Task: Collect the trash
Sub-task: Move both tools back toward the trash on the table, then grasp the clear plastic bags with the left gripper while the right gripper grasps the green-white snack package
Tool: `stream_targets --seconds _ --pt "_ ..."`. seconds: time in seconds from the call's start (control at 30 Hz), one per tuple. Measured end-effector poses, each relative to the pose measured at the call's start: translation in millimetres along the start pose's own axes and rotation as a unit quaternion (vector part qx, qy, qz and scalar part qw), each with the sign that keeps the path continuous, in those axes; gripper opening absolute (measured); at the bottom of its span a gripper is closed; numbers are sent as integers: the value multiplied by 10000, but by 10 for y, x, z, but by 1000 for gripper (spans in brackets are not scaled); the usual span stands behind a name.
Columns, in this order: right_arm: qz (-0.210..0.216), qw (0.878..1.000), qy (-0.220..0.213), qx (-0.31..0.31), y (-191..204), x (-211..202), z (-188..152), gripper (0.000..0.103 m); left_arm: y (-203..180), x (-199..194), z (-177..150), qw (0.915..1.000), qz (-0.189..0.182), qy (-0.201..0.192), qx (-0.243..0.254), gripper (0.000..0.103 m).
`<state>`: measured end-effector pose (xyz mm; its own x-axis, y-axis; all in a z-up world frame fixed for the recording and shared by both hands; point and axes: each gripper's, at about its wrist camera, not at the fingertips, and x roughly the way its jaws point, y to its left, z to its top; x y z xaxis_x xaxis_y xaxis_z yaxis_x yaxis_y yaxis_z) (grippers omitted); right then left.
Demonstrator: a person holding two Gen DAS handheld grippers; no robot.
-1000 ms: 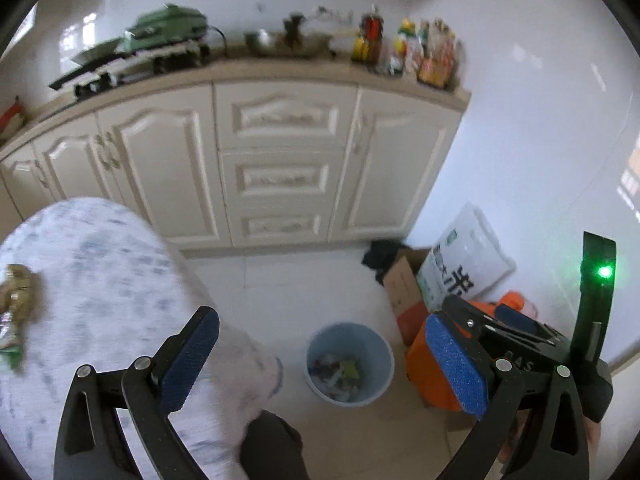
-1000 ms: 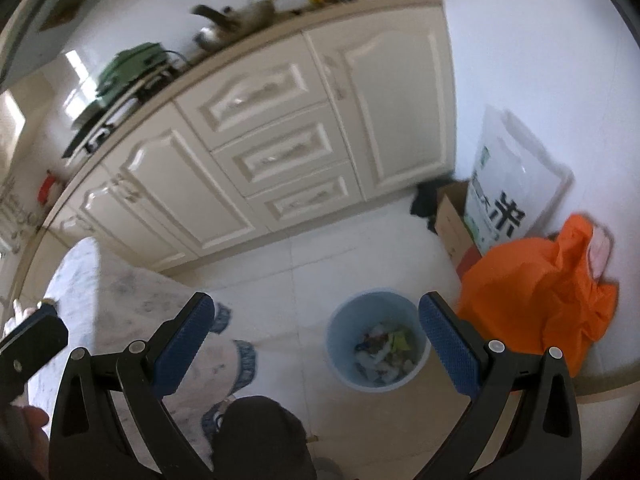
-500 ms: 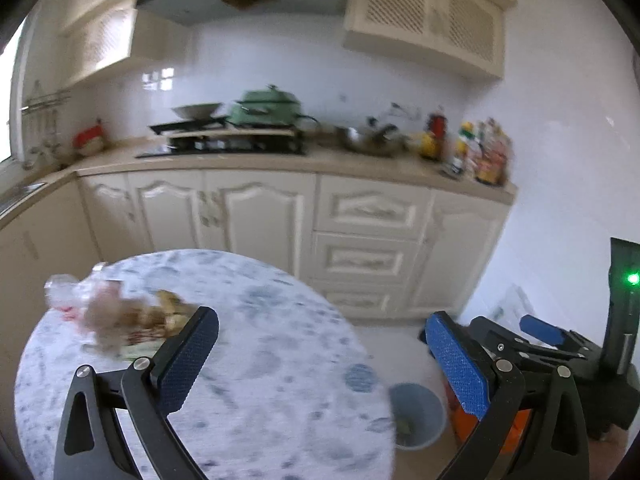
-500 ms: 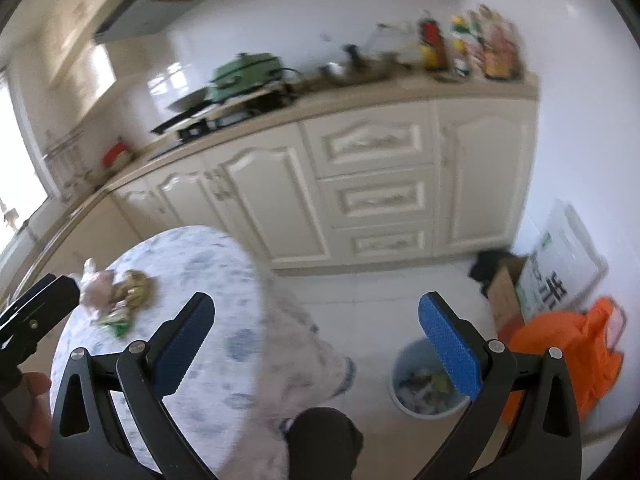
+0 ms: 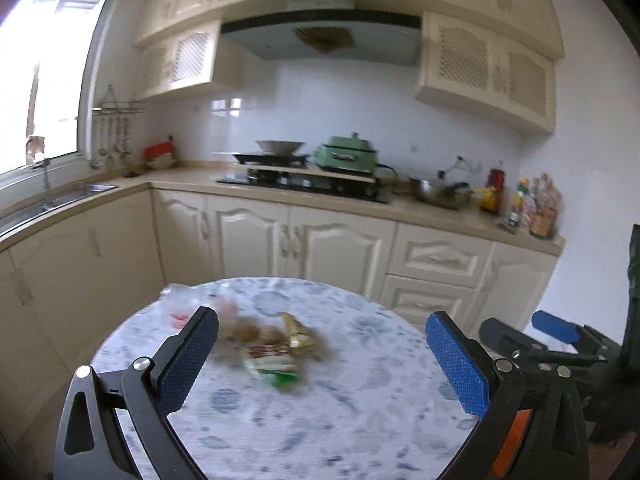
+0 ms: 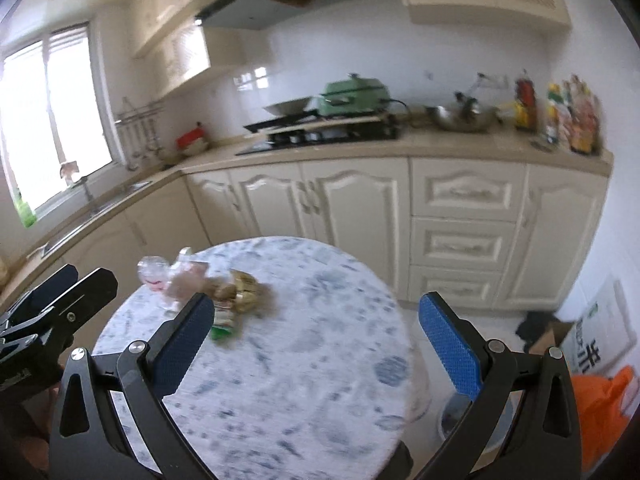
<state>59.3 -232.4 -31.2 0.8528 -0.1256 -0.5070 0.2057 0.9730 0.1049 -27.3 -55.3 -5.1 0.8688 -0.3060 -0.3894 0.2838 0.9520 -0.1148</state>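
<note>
While both grippers hang level over the round table [image 5: 360,420], left gripper [image 5: 320,364] and right gripper [image 6: 316,344] are spread wide, nothing between the blue pads. Trash pile [image 5: 272,348], blurred wrappers, sits on the table's far left part, ahead of the left gripper. Bin [image 6: 452,420] on the floor, right of table, partly hidden.

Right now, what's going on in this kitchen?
A person is clearing trash with a handheld gripper in each hand. Both the left gripper and the right gripper are open and empty, pointed at a round table with a blue-speckled cloth. A blurry pile of wrappers and scraps sits on the table, untouched. Beside the table on the floor is a blue bin, mostly hidden behind the right gripper. Nothing has been picked up at this moment.
</note>
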Motion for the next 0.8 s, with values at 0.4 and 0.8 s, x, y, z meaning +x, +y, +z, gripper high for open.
stream_targets --seconds 0.4,0.8 --pt "466 9957 358 -717 734 457 -123 103 466 -191 -382 9976 643 39 -259 102" --pt "757 9788 1684 -889 1153 1783 -534 103 1043 628 -327 9895 986 797 -691 102"
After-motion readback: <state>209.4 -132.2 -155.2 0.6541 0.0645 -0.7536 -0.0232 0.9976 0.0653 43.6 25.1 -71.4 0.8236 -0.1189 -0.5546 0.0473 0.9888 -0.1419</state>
